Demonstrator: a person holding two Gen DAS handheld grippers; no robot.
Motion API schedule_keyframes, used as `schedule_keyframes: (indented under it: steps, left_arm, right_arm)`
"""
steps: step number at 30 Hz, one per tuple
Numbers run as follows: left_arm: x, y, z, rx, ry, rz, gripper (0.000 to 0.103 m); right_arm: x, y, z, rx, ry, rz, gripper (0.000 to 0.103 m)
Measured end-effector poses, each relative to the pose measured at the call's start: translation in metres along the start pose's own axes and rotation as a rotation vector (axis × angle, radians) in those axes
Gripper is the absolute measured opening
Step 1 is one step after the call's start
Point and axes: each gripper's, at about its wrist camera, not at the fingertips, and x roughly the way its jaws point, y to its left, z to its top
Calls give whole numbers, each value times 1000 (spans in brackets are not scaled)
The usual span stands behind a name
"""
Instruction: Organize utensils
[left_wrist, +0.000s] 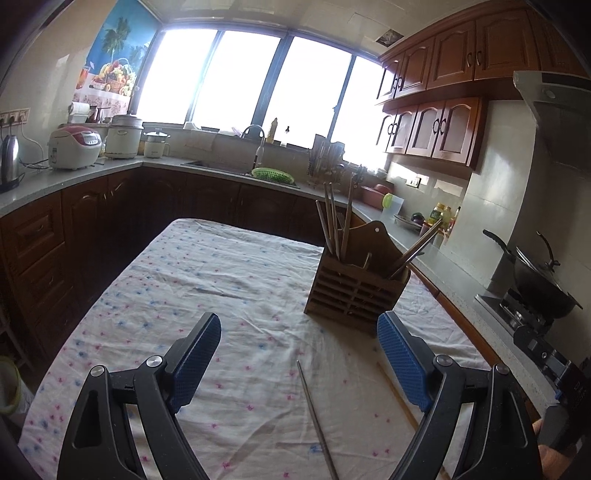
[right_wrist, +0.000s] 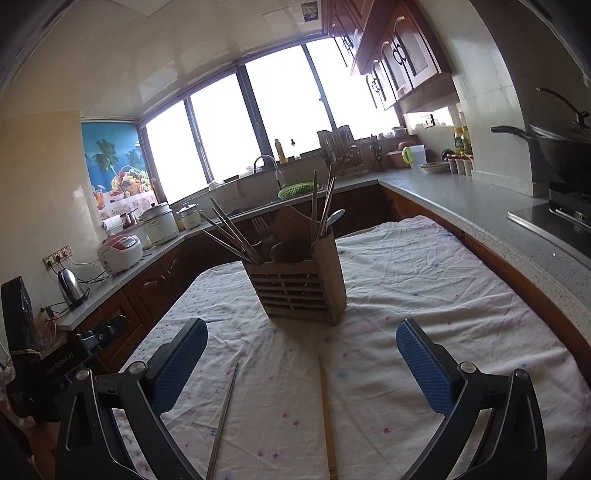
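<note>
A slatted wooden utensil holder (left_wrist: 354, 288) (right_wrist: 299, 291) stands on the floral tablecloth (left_wrist: 207, 280) (right_wrist: 424, 280), with several chopsticks, a fork and a spoon sticking out of it. A metal chopstick (left_wrist: 317, 421) (right_wrist: 223, 421) and a wooden chopstick (left_wrist: 397, 400) (right_wrist: 327, 413) lie loose on the cloth in front of it. My left gripper (left_wrist: 299, 325) hangs open above the metal chopstick, short of the holder. In the right wrist view my right gripper (right_wrist: 301, 332) is open too, over both loose chopsticks. Neither holds anything.
Kitchen counters (right_wrist: 461, 195) wrap around the table. A wok (left_wrist: 535, 277) sits on the stove to the right. A rice cooker (left_wrist: 74, 147) and a kettle (left_wrist: 9, 158) stand at the left. The sink holds a green basket (left_wrist: 273, 173). The other gripper's body (right_wrist: 48, 354) shows at the left edge.
</note>
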Motion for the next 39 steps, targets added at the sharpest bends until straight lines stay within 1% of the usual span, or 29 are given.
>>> schedule_keyframes:
  steps: [1, 2, 5, 7, 9, 15, 19, 22, 25, 33, 39]
  left_arm:
    - [-8, -2, -1, 8, -20, 0, 97]
    - [-15, -3, -3, 16, -39, 4, 102]
    - [-31, -6, -21, 57, -87, 18, 102]
    - [-40, -10, -34, 90, -98, 39, 102]
    - [-47, -12, -49, 111, -103, 58, 102]
    - [-56, -13, -72, 129, -93, 78, 102]
    - [-59, -17, -81, 167, -91, 91, 102]
    - [-62, -17, -85, 180, -94, 104, 102]
    - [-60, -18, -88, 180, -72, 112, 102]
    - [-59, -21, -86, 190, -27, 145, 102]
    - [-64, -26, -85, 202, -33, 152, 102]
  right_arm:
    - [-6, 3, 3, -17, -20, -4, 103]
    - [-13, 5, 5, -32, -45, -8, 103]
    - [-33, 12, 4, -77, -120, -20, 103]
    - [-41, 17, -7, -119, -159, -40, 103]
    - [-47, 21, -21, -153, -174, -63, 103]
    - [-49, 31, -60, -230, -135, -85, 103]
    - [-50, 33, -74, -245, -127, -97, 103]
    - [-52, 32, -75, -245, -134, -106, 103]
    - [-55, 30, -75, -239, -150, -122, 103]
    - [-56, 15, -78, -183, -127, -130, 103]
    - [-57, 13, -82, -180, -124, -127, 103]
